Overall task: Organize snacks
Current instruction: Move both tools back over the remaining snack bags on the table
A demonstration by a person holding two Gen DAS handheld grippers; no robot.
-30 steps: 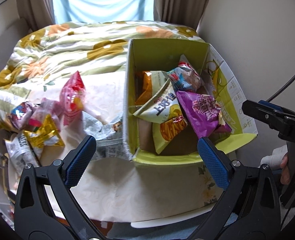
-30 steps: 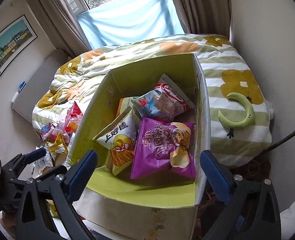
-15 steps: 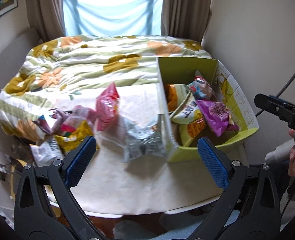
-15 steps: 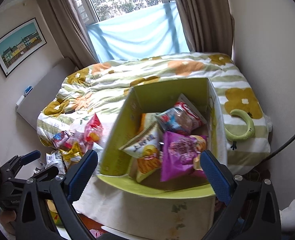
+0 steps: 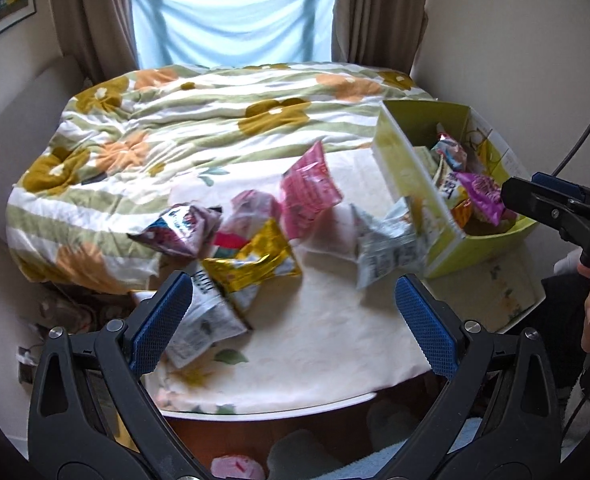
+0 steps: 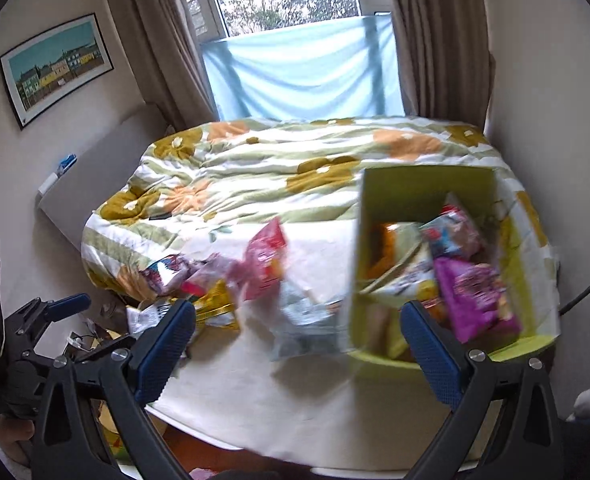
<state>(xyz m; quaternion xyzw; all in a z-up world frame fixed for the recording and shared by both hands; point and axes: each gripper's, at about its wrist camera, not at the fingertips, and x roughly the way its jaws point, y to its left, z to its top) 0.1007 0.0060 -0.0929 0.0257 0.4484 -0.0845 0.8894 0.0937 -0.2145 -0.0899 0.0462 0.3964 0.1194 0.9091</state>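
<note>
Both your left gripper [image 5: 291,312] and right gripper [image 6: 297,342] hang spread and empty; pinch the light, crinkly gold snack packet [image 5: 251,264] by its sealed edge.

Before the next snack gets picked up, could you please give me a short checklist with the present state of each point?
1. Left gripper open and empty: ok.
2. Right gripper open and empty: ok.
3. Yellow-green cardboard box upright and open: ok.
4. Room left in box beside purple snack bag: cannot tell.
5. Grey-white foil packet uncovered, next to box: ok.
6. Gold foil bag free of pile: not ok, overlaps neighbours.
</note>
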